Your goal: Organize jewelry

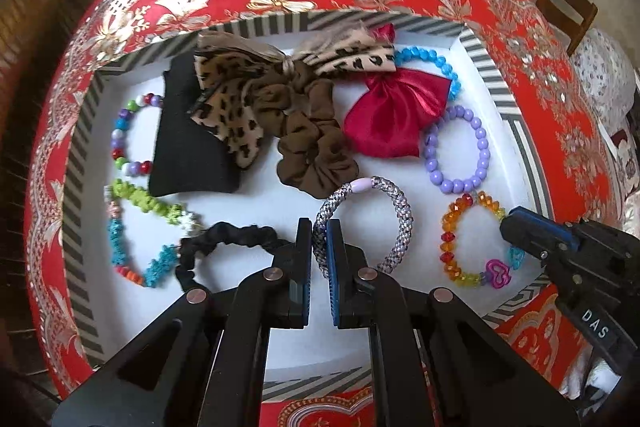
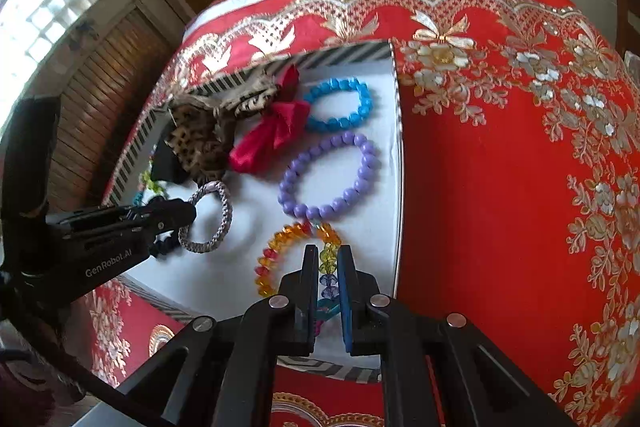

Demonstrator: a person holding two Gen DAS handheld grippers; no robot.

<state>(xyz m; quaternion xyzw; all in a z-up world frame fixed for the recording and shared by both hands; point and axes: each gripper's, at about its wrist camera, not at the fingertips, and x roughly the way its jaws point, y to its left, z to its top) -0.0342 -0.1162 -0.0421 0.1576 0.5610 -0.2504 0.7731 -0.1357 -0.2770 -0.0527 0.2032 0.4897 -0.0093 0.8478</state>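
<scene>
I have both tongs clamped on bands inside the striped tray (image 1: pixel 476 55). My left gripper (image 1: pixel 319 239) pinches the near-left arc of the grey braided hair tie (image 1: pixel 362 223); its ring lies flat, spreading away to the right. My right gripper (image 2: pixel 325 267) pinches the beaded crystal bracelet (image 2: pixel 276 259) on its right side, loop lying leftward, touching the purple bead bracelet (image 2: pixel 328 179) beyond. The tray's right wall sits just beside the right tongs, so I judge that straight up is the clear way out.
</scene>
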